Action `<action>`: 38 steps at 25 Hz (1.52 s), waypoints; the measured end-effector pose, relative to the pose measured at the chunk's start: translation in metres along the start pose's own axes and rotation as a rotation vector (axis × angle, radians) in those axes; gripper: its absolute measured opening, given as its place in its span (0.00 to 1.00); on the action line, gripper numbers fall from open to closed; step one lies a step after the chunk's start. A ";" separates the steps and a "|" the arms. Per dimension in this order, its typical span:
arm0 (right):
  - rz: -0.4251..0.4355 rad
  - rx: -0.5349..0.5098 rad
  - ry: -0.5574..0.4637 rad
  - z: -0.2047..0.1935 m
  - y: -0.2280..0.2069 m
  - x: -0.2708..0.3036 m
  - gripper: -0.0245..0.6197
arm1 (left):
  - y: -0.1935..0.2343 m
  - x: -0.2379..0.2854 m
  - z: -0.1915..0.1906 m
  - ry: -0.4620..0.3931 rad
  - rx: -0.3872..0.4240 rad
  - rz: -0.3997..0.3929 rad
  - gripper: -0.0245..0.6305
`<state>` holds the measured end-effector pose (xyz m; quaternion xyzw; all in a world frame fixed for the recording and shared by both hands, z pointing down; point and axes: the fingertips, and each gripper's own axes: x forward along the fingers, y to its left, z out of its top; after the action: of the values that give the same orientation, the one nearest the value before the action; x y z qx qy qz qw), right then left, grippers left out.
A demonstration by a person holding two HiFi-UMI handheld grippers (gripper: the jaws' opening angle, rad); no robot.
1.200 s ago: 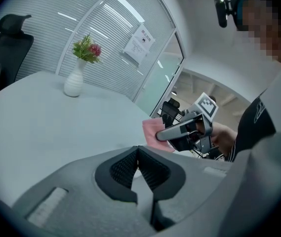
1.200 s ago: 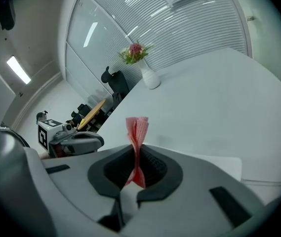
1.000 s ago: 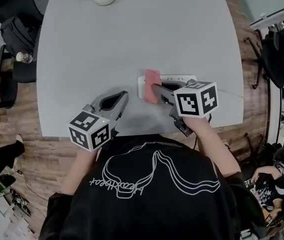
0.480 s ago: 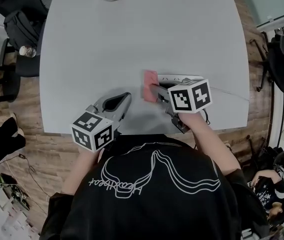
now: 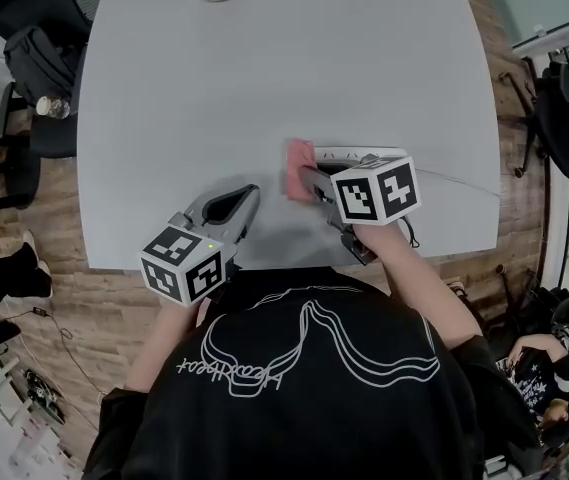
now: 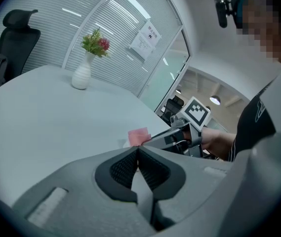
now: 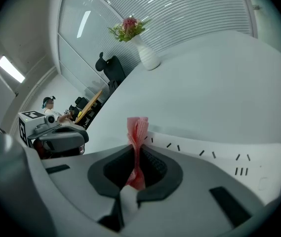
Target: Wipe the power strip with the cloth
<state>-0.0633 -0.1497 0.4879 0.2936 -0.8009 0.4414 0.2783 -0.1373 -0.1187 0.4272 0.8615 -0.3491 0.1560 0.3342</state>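
Grey table (image 5: 264,78) holds the power strip (image 5: 352,155) near its front edge; the right gripper (image 5: 310,181) pinches the cloth (image 5: 300,169) at the strip's left end, and the left gripper (image 5: 251,196) sits closed, empty. Wiping looks underway; next move calls for dragging the cloth along the strip.

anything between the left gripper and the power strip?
Head view: a stretch of bare table, then the pink cloth, pinched in the right gripper, at the power strip's left end. The left gripper is shut and empty.
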 end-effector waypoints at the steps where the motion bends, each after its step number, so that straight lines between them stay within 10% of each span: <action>1: 0.003 0.006 -0.001 -0.001 -0.001 -0.001 0.09 | -0.001 0.001 0.000 0.002 0.000 0.000 0.06; 38: -0.163 0.185 -0.132 -0.035 -0.106 -0.102 0.09 | -0.036 0.028 -0.009 0.042 0.023 -0.038 0.06</action>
<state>0.0877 -0.1428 0.4898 0.4107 -0.7468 0.4689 0.2318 -0.0921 -0.1071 0.4312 0.8684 -0.3239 0.1715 0.3342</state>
